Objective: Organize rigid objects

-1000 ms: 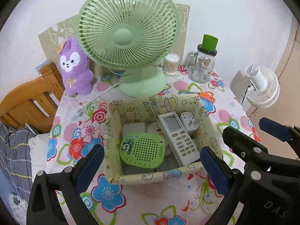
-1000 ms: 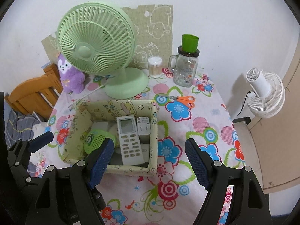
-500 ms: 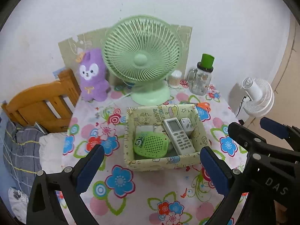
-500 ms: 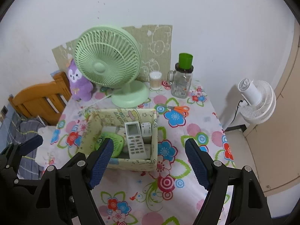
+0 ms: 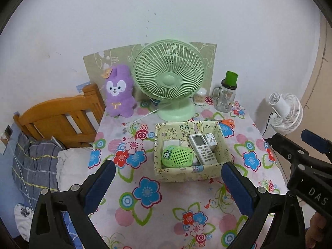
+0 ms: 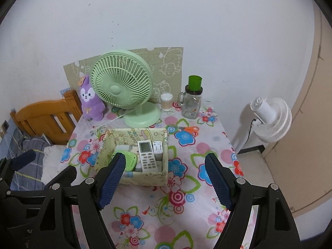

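Now hovering, both jaws spread and empty.
I'm judging the scissors (image 6: 187, 129), lying behind the box (image 6: 145, 178), deserve a slow, centred pinch.

We had both grippers angled down, side by side: left gripper (image 5: 168, 183) and right gripper (image 6: 166, 179) fingers spread wide, nothing between either pair.
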A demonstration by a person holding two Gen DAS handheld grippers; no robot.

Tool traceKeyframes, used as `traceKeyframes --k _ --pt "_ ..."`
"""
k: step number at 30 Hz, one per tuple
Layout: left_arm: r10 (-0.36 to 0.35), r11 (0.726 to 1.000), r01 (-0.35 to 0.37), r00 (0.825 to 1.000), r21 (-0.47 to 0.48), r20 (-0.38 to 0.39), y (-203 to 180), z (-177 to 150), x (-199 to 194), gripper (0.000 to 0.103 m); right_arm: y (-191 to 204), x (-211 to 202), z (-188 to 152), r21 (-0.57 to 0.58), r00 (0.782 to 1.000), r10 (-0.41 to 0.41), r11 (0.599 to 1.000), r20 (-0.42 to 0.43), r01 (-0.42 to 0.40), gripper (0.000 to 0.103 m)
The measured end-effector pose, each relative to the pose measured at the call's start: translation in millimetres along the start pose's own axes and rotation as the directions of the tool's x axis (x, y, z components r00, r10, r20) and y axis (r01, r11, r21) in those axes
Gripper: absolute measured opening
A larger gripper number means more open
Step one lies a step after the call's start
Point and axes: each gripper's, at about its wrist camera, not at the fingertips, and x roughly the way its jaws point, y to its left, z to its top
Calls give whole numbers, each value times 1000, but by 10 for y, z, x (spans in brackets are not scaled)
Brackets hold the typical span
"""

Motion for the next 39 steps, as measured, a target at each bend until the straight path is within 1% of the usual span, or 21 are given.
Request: traceKeyframes --k 2,4,5,7,9,12,14,16,18,21,24,26,32,37,39 --pt "-16 1000 16 1000 -6 15 20 -13 -89 103 -38 -67 -19 18 1000 -4 1000 0 4 81" --pt "-25 999 26 999 -28 20 46 -19 -166 103 -61 -128 -40 26 1000 -29 999 2 29 81" --pt "-19 999 20 1000 -37 23 54 -21 -198 103 -73 -171 -47 28 999 -44 999 4 44 81" --pt "4 999 -2 999 -41 43 49 -30 -310 103 -81 -252 -53 27 999 -49 998 14 49 81" --pt "6 999 -3 998 -36 68 24 -38 -425 103 -100 -342 -55 29 998 -48 998 31 47 81" --pt "-11 999 15 997 -48 77 0 -31 -527 103 -148 -454 -35 35 998 -31 999 53 29 82" --pt "3 999 2 996 -53 89 -30 -23 -594 103 -192 -517 -32 46 998 -18 999 53 16 82" --pt "-12 998 17 996 -57 93 -45 -14 -663 103 -221 -570 -30 49 999 -7 999 54 4 83" --pt "-13 998 19 995 -56 100 -59 -9 -727 103 -250 -635 -27 55 998 -13 998 59 9 83" --pt "-11 998 17 994 -58 113 -61 10 -843 103 -255 -731 -14 42 997 -1 999 71 -2 83" --pt "-19 997 28 992 -70 122 -47 17 -945 103 -242 -833 -3 29 995 -6 1000 96 3 86" --pt "-25 997 34 992 -70 126 -52 13 -992 103 -233 -864 -6 28 995 -1 1000 98 -2 90" --pt "-37 996 46 993 -73 116 -77 -57 -1018 103 -169 -951 -91 14 995 0 1000 101 -1 90" --pt "-25 998 32 993 -59 114 -123 -138 -1002 103 -182 -950 -148 20 996 -3 1000 86 2 91" --pt "-32 997 39 994 -61 108 -129 -153 -989 103 -189 -954 -163 21 996 -6 1000 86 4 91"
